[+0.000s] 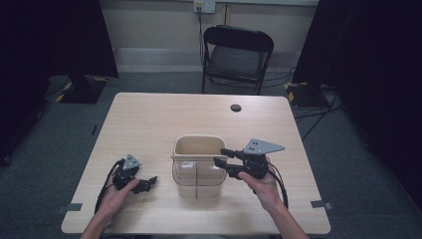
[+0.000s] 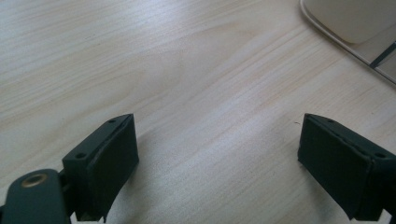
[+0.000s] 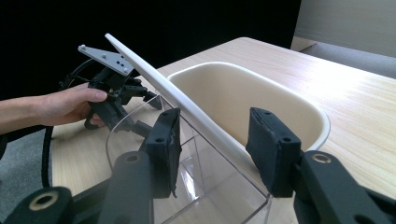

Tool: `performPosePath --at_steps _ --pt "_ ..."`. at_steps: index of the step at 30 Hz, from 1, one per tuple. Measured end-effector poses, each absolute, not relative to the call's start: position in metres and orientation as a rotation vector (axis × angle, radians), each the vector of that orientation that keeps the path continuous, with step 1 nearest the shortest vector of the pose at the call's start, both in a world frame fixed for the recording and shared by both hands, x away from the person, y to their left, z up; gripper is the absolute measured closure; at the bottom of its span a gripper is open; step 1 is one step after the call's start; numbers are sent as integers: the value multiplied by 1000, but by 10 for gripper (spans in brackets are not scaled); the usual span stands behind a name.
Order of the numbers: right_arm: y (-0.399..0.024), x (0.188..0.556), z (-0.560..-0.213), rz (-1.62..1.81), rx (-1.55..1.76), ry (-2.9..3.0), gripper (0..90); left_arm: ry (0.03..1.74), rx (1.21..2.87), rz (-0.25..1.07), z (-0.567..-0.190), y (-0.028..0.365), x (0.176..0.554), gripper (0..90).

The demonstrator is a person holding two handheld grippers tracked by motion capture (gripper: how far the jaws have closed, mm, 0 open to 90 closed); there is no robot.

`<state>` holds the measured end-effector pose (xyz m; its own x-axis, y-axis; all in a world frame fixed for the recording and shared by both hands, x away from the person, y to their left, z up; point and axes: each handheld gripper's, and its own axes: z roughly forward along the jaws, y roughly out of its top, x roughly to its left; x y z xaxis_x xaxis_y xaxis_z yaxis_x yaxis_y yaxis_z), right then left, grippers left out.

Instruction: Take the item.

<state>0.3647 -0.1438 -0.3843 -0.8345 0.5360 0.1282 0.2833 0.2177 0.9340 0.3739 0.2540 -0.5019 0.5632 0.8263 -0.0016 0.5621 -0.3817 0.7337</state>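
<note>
Worktop centre holds the clear divided bin with the cream tub touching behind, your right gripper clamped on a white lid at the bin's rim, while your left gripper rests beside, jaws apart on bare wood.

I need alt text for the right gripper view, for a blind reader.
The right gripper is shut on a thin white lid standing between a clear container and a cream tub. Behind, a hand holds the left gripper.
</note>
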Motion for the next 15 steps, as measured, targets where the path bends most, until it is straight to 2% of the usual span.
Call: performPosePath --at_steps 15 --pt "-143 365 -384 1661 775 2269 547 1110 2093 481 -502 254 374 115"
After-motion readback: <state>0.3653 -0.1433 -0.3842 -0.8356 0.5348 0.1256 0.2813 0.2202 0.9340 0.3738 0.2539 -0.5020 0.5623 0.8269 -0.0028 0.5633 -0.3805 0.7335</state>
